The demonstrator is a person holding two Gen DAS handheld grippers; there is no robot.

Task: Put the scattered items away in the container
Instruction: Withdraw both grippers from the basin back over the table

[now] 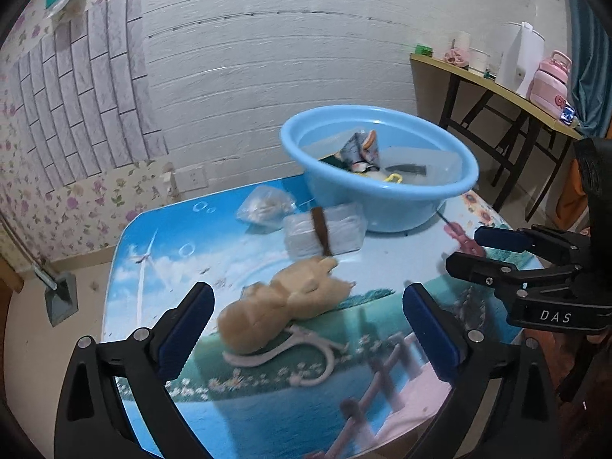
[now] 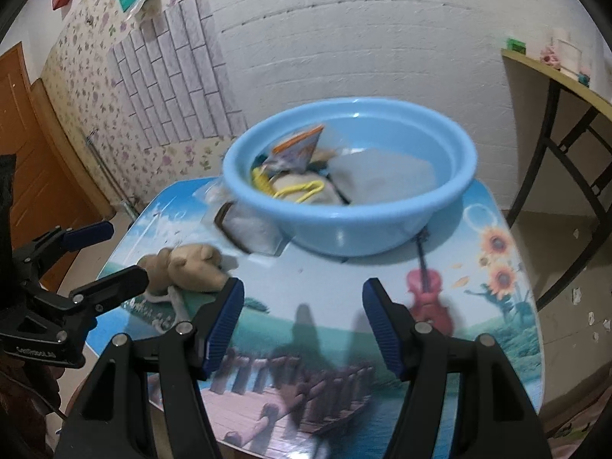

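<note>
Left gripper [image 1: 308, 321] spread wide, nothing between its pads, over plush toy [image 1: 279, 302] lying on table [image 1: 153, 244] near blue basin [image 1: 378, 191]. Right gripper [image 2: 302, 325] parted, empty.

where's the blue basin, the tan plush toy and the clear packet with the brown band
blue basin [image 1: 386, 201], left wrist view, front outer wall
tan plush toy [image 1: 283, 298], left wrist view, its body
clear packet with the brown band [image 1: 344, 231], left wrist view, right half

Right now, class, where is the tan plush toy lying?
In the left wrist view the plush toy lies on the table, ahead between the left gripper's open jaws, nearer than the clear packet and blue basin.
</note>
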